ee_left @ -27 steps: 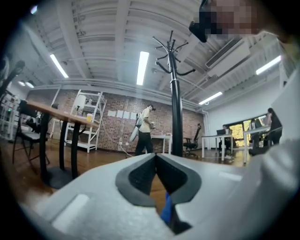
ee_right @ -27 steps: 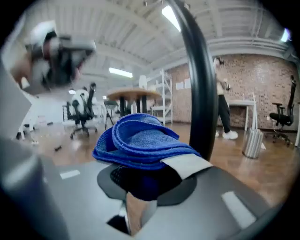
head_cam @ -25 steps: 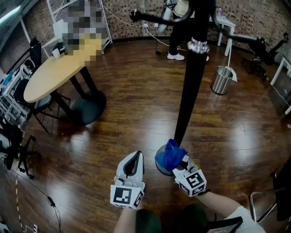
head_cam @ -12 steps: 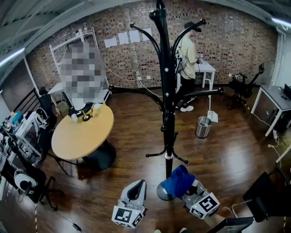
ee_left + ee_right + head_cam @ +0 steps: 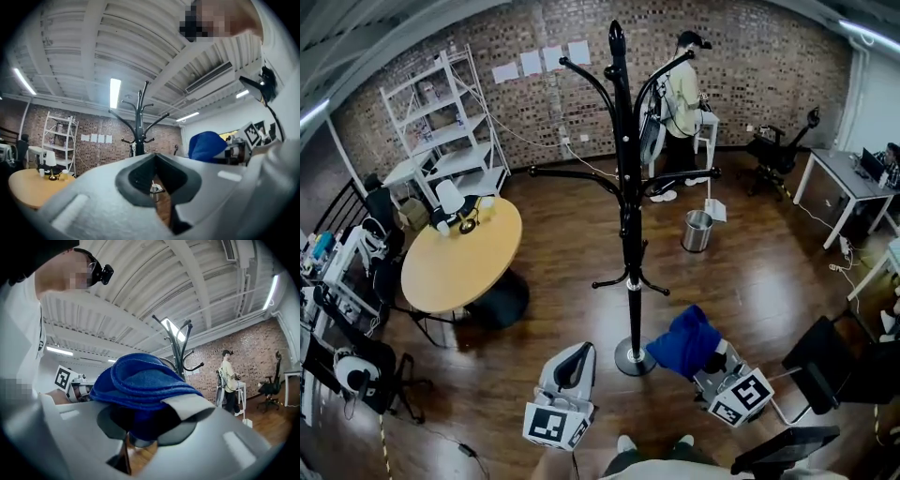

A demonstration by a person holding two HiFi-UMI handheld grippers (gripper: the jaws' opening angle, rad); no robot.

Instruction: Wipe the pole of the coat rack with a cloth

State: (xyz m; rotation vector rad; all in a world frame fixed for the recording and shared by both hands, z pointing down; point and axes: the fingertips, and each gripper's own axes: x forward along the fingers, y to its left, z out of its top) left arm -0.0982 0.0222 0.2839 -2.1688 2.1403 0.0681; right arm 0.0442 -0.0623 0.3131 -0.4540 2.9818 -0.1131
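The black coat rack pole (image 5: 629,234) stands upright on a round base (image 5: 635,357), with curved hooks at the top. A blue cloth (image 5: 686,340) is bunched in my right gripper (image 5: 705,359), which is shut on it just right of the base and apart from the pole. In the right gripper view the cloth (image 5: 140,385) fills the jaws of that gripper (image 5: 145,427), and the rack (image 5: 180,352) rises behind it. My left gripper (image 5: 571,354) hangs left of the base, shut with nothing in it. In the left gripper view this gripper (image 5: 155,159) points toward the rack (image 5: 139,126).
A round wooden table (image 5: 459,258) stands at the left, with white shelving (image 5: 441,112) behind it. A metal bin (image 5: 697,231) sits beyond the rack, near a person (image 5: 680,94) at the back wall. A black chair (image 5: 825,361) is close on my right, desks further right.
The head view has lifted, so the whole rack shows. My right gripper has carried the cloth rightward, off the pole's foot. The left gripper holds its place.
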